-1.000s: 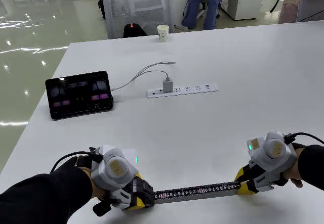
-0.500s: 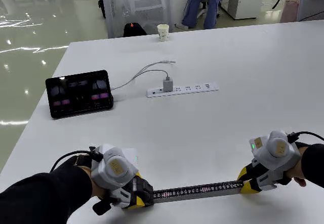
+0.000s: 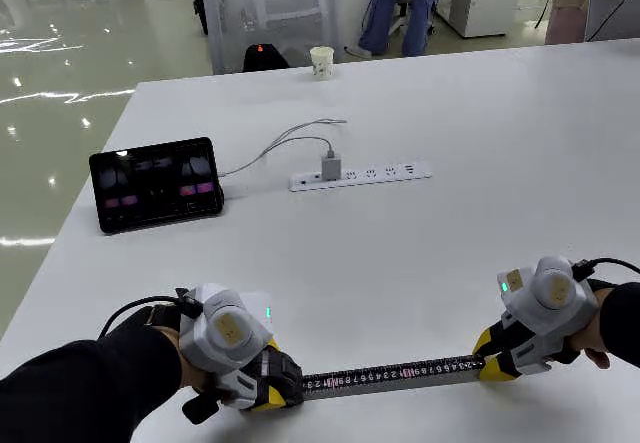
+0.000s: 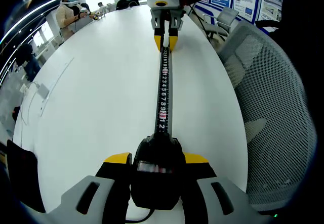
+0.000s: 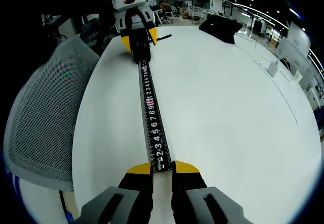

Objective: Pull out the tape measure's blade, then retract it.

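Your left gripper (image 3: 272,387), near left, clamps the tape measure (image 4: 156,176); your right gripper (image 3: 487,355), near right, pinches the blade (image 3: 400,373) at its end. Both forearms sit low, well apart.

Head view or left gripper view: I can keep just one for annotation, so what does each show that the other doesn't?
Head view: the paper cup, the tablet's lit screen and the person's sleeves. Left gripper view: the mesh chair beside the table's edge. Both: the tape measure's blade stretched from the left gripper to the right gripper.
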A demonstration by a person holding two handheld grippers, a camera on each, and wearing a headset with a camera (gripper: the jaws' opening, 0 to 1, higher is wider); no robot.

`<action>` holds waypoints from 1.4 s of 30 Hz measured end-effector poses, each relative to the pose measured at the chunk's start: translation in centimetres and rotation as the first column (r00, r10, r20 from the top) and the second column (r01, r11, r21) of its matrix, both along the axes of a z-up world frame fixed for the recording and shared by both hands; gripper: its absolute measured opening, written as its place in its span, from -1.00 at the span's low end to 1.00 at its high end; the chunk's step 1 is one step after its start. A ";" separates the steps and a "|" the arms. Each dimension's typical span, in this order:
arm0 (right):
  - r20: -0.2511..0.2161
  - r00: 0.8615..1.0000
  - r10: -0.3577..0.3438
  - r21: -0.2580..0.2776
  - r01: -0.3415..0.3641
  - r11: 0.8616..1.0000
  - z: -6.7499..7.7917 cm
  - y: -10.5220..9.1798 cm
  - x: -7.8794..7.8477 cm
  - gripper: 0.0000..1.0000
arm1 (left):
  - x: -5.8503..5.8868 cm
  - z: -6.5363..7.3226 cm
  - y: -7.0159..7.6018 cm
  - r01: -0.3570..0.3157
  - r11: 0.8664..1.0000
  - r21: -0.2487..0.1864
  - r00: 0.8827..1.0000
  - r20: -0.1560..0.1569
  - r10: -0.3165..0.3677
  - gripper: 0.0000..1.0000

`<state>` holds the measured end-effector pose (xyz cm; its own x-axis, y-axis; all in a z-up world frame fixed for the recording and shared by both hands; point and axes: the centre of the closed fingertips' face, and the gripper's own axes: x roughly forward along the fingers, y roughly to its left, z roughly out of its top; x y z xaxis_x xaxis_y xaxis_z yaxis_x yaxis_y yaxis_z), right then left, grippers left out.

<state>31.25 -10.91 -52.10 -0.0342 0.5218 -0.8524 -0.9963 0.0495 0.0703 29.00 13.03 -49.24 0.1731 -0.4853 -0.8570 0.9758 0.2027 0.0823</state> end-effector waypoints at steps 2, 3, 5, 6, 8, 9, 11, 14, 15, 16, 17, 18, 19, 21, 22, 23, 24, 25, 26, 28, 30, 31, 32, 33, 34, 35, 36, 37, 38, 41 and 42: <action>0.000 1.000 -0.003 0.000 0.003 1.000 0.0 0.0 0.0 -0.81 | 0.0 0.0 0.0 -0.001 1.000 0.000 1.000 0.000 0.001 -0.35; -0.002 1.000 -0.006 0.000 0.006 1.000 0.0 0.0 0.0 -0.80 | 0.0 0.0 0.0 -0.001 1.000 0.000 1.000 0.000 0.001 -0.35; -0.008 1.000 -0.014 0.000 0.014 1.000 0.0 0.1 -0.1 -0.80 | 0.1 0.0 0.0 -0.013 1.000 -0.008 1.000 -0.003 0.013 -0.35; -0.008 1.000 -0.014 -0.003 0.014 1.000 0.0 0.1 -0.1 -0.79 | 0.1 0.0 -0.1 -0.018 1.000 -0.013 1.000 -0.003 0.018 -0.34; 0.000 1.000 -0.002 -0.011 0.002 1.000 0.0 0.1 -0.1 -0.78 | 0.1 0.1 -0.1 -0.009 1.000 -0.016 1.000 0.003 0.009 -0.34; 0.004 1.000 0.003 -0.015 -0.003 1.000 0.0 0.1 -0.1 -0.78 | 0.1 0.1 -0.1 -0.009 1.000 -0.016 1.000 0.003 0.009 -0.34; 0.011 1.000 0.017 -0.021 -0.016 1.000 0.0 0.1 -0.2 -0.77 | 0.1 0.1 -0.2 -0.018 1.000 -0.021 1.000 -0.001 0.018 -0.33; 0.017 0.999 0.030 -0.028 -0.029 0.999 0.0 0.0 -0.2 -0.76 | 0.2 0.1 -0.1 -0.031 0.999 -0.026 1.000 -0.001 0.031 -0.33; 0.022 0.999 0.038 -0.033 -0.037 0.999 0.0 0.0 -0.2 -0.76 | 0.2 0.1 -0.1 -0.032 0.999 -0.026 0.999 -0.001 0.032 -0.33; 0.023 0.999 0.039 -0.036 -0.038 0.999 0.0 0.0 -0.2 -0.76 | 0.2 0.1 -0.1 -0.032 0.999 -0.025 0.999 0.000 0.032 -0.33; 0.024 0.999 0.040 -0.038 -0.039 0.999 0.0 0.0 -0.2 -0.76 | 0.2 0.1 -0.1 -0.032 0.999 -0.023 0.999 0.000 0.032 -0.33; 0.024 0.999 0.042 -0.042 -0.041 0.998 0.0 0.0 -0.2 -0.76 | 0.2 0.1 -0.1 -0.032 0.999 -0.022 0.999 0.001 0.032 -0.33; 0.025 0.999 0.043 -0.044 -0.041 0.998 0.0 0.1 -0.2 -0.76 | 0.2 0.1 0.0 -0.035 0.999 -0.023 0.999 0.001 0.035 -0.33; 0.026 0.999 0.041 -0.049 -0.040 0.998 0.0 0.0 -0.2 -0.76 | 0.3 0.1 0.0 -0.052 0.998 -0.029 0.999 -0.007 0.052 -0.32; 0.026 0.999 0.040 -0.050 -0.038 0.998 0.0 0.0 -0.1 -0.76 | 0.3 0.1 0.0 -0.055 0.998 -0.033 0.998 -0.008 0.055 -0.32; 0.024 0.999 0.036 -0.051 -0.034 0.998 0.0 0.0 -0.1 -0.76 | 0.4 0.1 0.0 -0.058 0.998 -0.035 0.998 -0.009 0.058 -0.31; 0.024 0.999 0.034 -0.052 -0.032 0.998 0.0 0.0 -0.1 -0.75 | 0.4 0.1 0.0 -0.060 0.998 -0.036 0.998 -0.008 0.059 -0.31; 0.021 0.999 0.028 -0.053 -0.027 0.998 0.0 0.1 -0.1 -0.75 | 0.4 0.1 0.0 -0.060 0.998 -0.036 0.998 -0.008 0.060 -0.31; 0.019 1.000 0.023 -0.053 -0.022 0.998 0.0 0.1 -0.1 -0.75 | 0.3 0.1 0.0 -0.062 0.997 -0.036 0.998 -0.008 0.061 -0.31; 0.012 1.000 0.012 -0.056 -0.012 0.998 0.0 0.2 -0.1 -0.75 | 0.3 0.1 0.2 -0.070 0.997 -0.036 0.998 -0.010 0.069 -0.30; 0.012 1.000 0.019 -0.059 -0.018 0.998 0.0 0.1 -0.1 -0.75 | 0.3 0.2 0.5 -0.081 0.996 -0.032 0.997 -0.012 0.080 -0.30; 0.011 1.000 0.021 -0.061 -0.020 0.998 0.0 0.1 -0.1 -0.75 | 0.3 0.3 0.7 -0.084 0.996 -0.029 0.996 -0.012 0.084 -0.30; 0.012 1.000 0.024 -0.062 -0.023 0.998 0.0 0.1 -0.1 -0.75 | 0.3 0.3 0.9 -0.090 0.996 -0.024 0.996 -0.014 0.090 -0.30; 0.016 0.999 0.032 -0.065 -0.031 0.997 0.0 0.2 -0.1 -0.75 | 0.3 0.2 1.4 -0.099 0.995 -0.013 0.995 -0.013 0.098 -0.31; 0.024 0.999 0.043 -0.067 -0.042 0.997 0.0 0.2 -0.2 -0.75 | 0.3 0.2 1.7 -0.109 0.994 -0.006 0.994 -0.011 0.108 -0.29; 0.030 0.998 0.049 -0.069 -0.047 0.997 0.0 0.1 -0.2 -0.75 | 0.3 0.3 2.2 -0.126 0.992 -0.001 0.992 -0.011 0.126 -0.27; 0.028 0.999 0.044 -0.068 -0.042 0.997 0.0 0.1 -0.1 -0.75 | 0.4 0.4 2.5 -0.145 0.989 -0.001 0.989 -0.008 0.145 -0.24; 0.026 0.999 0.037 -0.066 -0.035 0.997 0.0 0.1 -0.1 -0.75 | 0.5 0.5 2.7 -0.165 0.986 -0.006 0.986 -0.007 0.165 -0.21; 0.026 0.999 0.025 -0.063 -0.023 0.998 0.1 0.1 -0.1 -0.74 | 0.6 0.6 3.0 -0.193 0.981 -0.023 0.981 -0.010 0.193 -0.18; 0.042 0.999 -0.007 -0.056 0.009 0.998 0.2 0.0 0.3 -0.66 | 0.5 0.9 4.0 -0.245 0.969 -0.040 0.969 -0.026 0.244 -0.07; 0.047 0.999 -0.018 -0.049 0.020 0.999 0.4 0.0 0.4 -0.62 | 0.4 1.0 4.3 -0.260 0.964 -0.045 0.965 -0.031 0.259 -0.04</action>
<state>31.67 -10.88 -51.69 0.0153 0.4789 -0.8777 -0.9973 0.0704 0.0210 29.43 17.33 -48.20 0.2783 -0.4675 -0.8391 0.8906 0.4528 0.0431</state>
